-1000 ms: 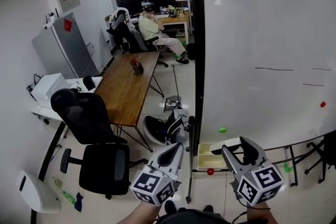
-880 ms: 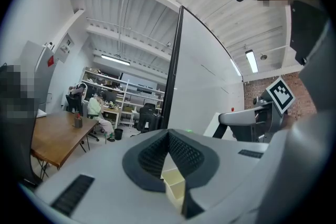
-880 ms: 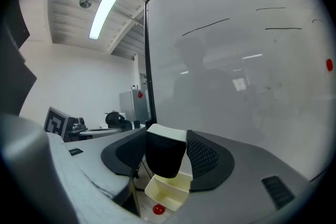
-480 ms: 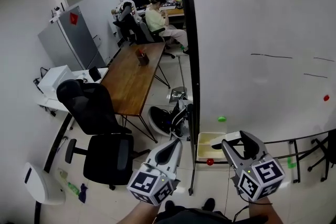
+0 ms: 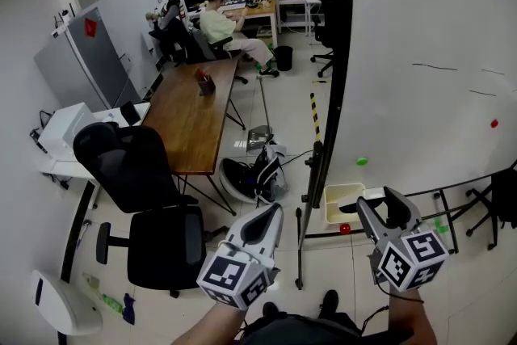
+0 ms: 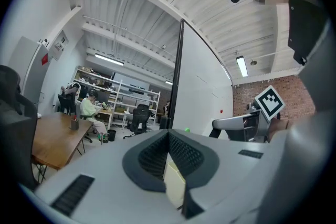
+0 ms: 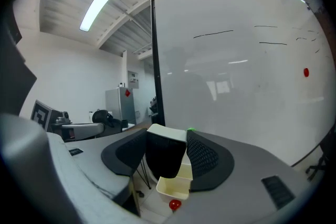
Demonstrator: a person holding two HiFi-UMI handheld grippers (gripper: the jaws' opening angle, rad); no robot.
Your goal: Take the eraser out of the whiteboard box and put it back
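Note:
The eraser (image 7: pixel 165 157), black felt under a white back, sits upright between the jaws of my right gripper (image 7: pixel 165 140), which is shut on it. Just below and beyond it is the cream whiteboard box (image 7: pixel 172 187), open-topped, with a red magnet (image 7: pixel 175 205) under it. In the head view the right gripper (image 5: pixel 380 204) hovers beside the box (image 5: pixel 339 203) at the lower left corner of the whiteboard (image 5: pixel 428 52). My left gripper (image 5: pixel 269 214) hangs to the left of the board, shut and holding nothing; its jaws meet at the tips (image 6: pixel 168 136).
A wooden table (image 5: pixel 192 115) and two black office chairs (image 5: pixel 129 170) stand on the left. A bag (image 5: pixel 252 180) lies on the floor near the board's stand. A person (image 5: pixel 220 27) sits at a far desk. Green (image 5: pixel 361 161) and red (image 5: pixel 493 124) magnets dot the board.
The head view has swung, so the whiteboard's edge now sits further right. Both grippers hold about the same pose, the right one still shut on the eraser beside the box.

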